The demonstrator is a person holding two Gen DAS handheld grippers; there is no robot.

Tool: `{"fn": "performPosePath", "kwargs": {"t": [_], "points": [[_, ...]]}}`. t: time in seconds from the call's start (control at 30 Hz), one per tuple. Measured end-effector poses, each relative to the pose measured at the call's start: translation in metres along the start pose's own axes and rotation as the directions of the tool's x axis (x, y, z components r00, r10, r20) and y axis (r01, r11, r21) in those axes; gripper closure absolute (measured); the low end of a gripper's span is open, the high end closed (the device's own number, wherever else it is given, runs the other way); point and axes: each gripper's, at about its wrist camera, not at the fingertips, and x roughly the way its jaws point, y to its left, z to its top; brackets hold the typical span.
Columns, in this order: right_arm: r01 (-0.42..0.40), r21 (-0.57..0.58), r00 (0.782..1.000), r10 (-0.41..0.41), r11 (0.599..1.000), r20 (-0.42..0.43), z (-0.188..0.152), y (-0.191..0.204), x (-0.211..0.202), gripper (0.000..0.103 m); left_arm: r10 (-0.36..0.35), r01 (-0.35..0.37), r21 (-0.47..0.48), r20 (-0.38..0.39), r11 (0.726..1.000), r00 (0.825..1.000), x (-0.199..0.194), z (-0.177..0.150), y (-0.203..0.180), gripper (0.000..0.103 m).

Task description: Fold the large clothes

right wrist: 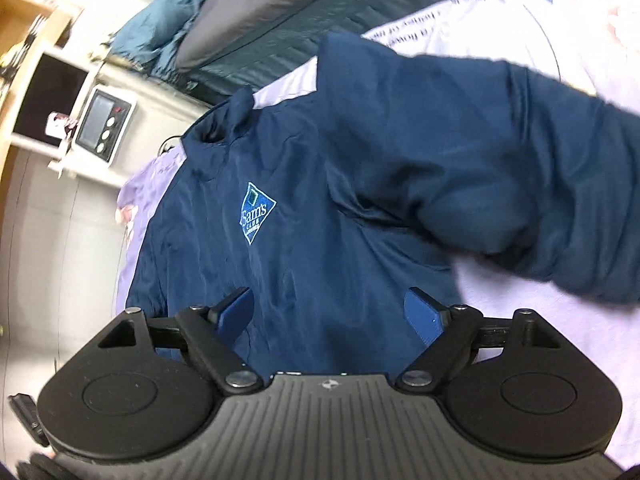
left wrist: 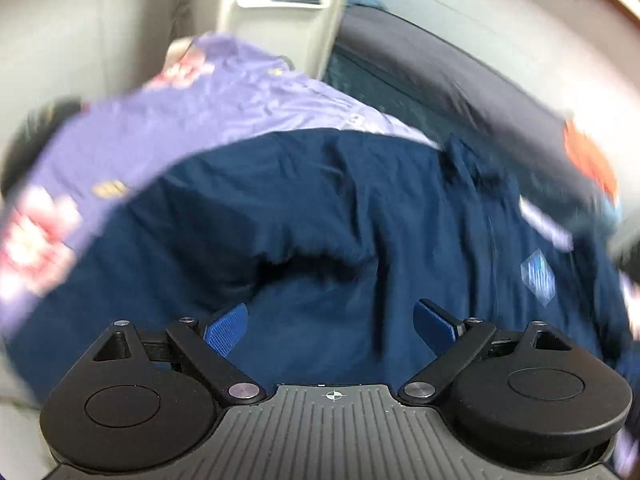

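Note:
A large navy jacket (left wrist: 320,208) lies spread on a lilac printed sheet (left wrist: 168,120). In the right wrist view the jacket (right wrist: 320,208) shows its chest logo (right wrist: 256,212), its collar at the upper left and one sleeve (right wrist: 500,168) stretched out to the right. My left gripper (left wrist: 330,326) hovers over the jacket's body with its blue pads wide apart and nothing between them. My right gripper (right wrist: 330,316) is also open over the jacket's lower front, with only flat cloth seen past its fingers.
A grey pillow (right wrist: 256,4) and a teal quilted cover (right wrist: 304,44) lie at the bed's far side. A white shelf unit holds a small screen device (right wrist: 104,124). Something orange (left wrist: 588,156) shows blurred at the right edge of the left wrist view.

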Motion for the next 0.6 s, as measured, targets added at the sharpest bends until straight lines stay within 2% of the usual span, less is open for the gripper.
{"fn": "performPosePath", "kwargs": {"t": [0.07,0.13,0.2,0.27,0.3,0.33,0.37,0.4,0.5,0.6], "points": [[0.027,0.020,0.999,-0.027,0.999,0.022,-0.006,0.003,0.004,0.018,-0.013,0.016,-0.146,0.022,0.989,1.000,0.027,0.010,0.006,0.000],[0.067,0.051,0.997,-0.069,0.996,0.037,-0.014,0.005,0.007,0.018,-0.045,0.052,-0.280,0.028,0.959,0.999,0.053,0.020,0.015,0.000],[0.100,0.083,0.993,-0.104,0.992,0.047,-0.022,0.003,0.010,0.018,-0.021,0.018,-0.327,-0.006,0.945,1.000,0.081,0.032,0.022,0.000],[0.150,0.098,0.986,-0.156,0.984,0.054,-0.027,0.005,0.015,0.018,0.039,-0.042,-0.352,-0.016,0.935,0.999,0.100,0.041,0.030,0.000],[0.185,0.106,0.979,-0.192,0.977,0.062,-0.029,0.007,0.018,0.019,0.064,-0.062,-0.362,-0.006,0.930,0.998,0.103,0.046,0.034,0.000],[0.209,0.108,0.974,-0.217,0.972,0.069,-0.030,0.009,0.020,0.022,0.087,-0.076,-0.360,0.015,0.930,0.996,0.104,0.053,0.041,0.007],[0.229,0.108,0.968,-0.238,0.967,0.077,-0.031,0.012,0.023,0.024,0.110,-0.088,-0.340,0.046,0.936,0.993,0.103,0.064,0.047,0.025],[0.240,0.109,0.964,-0.250,0.965,0.086,-0.031,0.014,0.026,0.025,0.115,-0.084,-0.317,0.081,0.945,0.990,0.100,0.074,0.055,0.036],[0.250,0.110,0.960,-0.261,0.962,0.102,-0.028,0.021,0.036,0.027,0.118,-0.090,-0.245,0.100,0.965,0.988,0.105,0.119,0.077,0.046],[0.247,0.148,0.959,-0.264,0.958,0.107,-0.021,0.026,0.047,0.030,0.148,-0.123,-0.214,0.105,0.969,0.983,0.114,0.159,0.096,0.049]]}}
